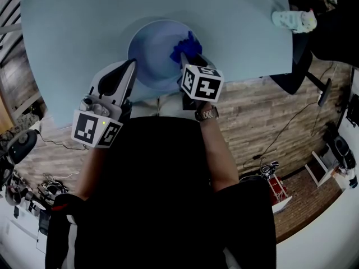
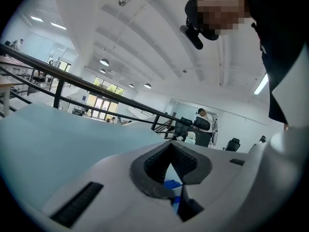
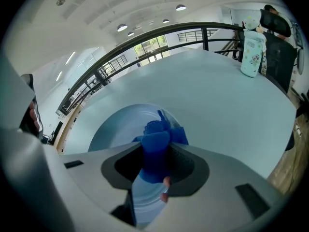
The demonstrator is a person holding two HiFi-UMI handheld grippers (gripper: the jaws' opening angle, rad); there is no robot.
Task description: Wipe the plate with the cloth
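Note:
A pale blue plate [image 1: 152, 55] lies on the light blue table [image 1: 73, 32] near its front edge. In my right gripper [image 1: 191, 59] is a bunched blue cloth [image 1: 186, 45], which rests on the plate's right side. The right gripper view shows the cloth [image 3: 157, 146] pinched between the dark pads, with the plate [image 3: 113, 129] behind it. At the plate's left rim, my left gripper [image 1: 131, 67] has its jaws closed on the edge. In the left gripper view that gripper [image 2: 170, 164] tilts upward, and a sliver of the cloth [image 2: 171, 183] shows through the narrow gap.
A white patterned bottle [image 1: 293, 20] stands at the table's far right corner and shows in the right gripper view as the bottle [image 3: 253, 52]. An office chair base [image 1: 305, 77] stands on the wooden floor at the right. A dark railing [image 3: 145, 37] runs behind the table.

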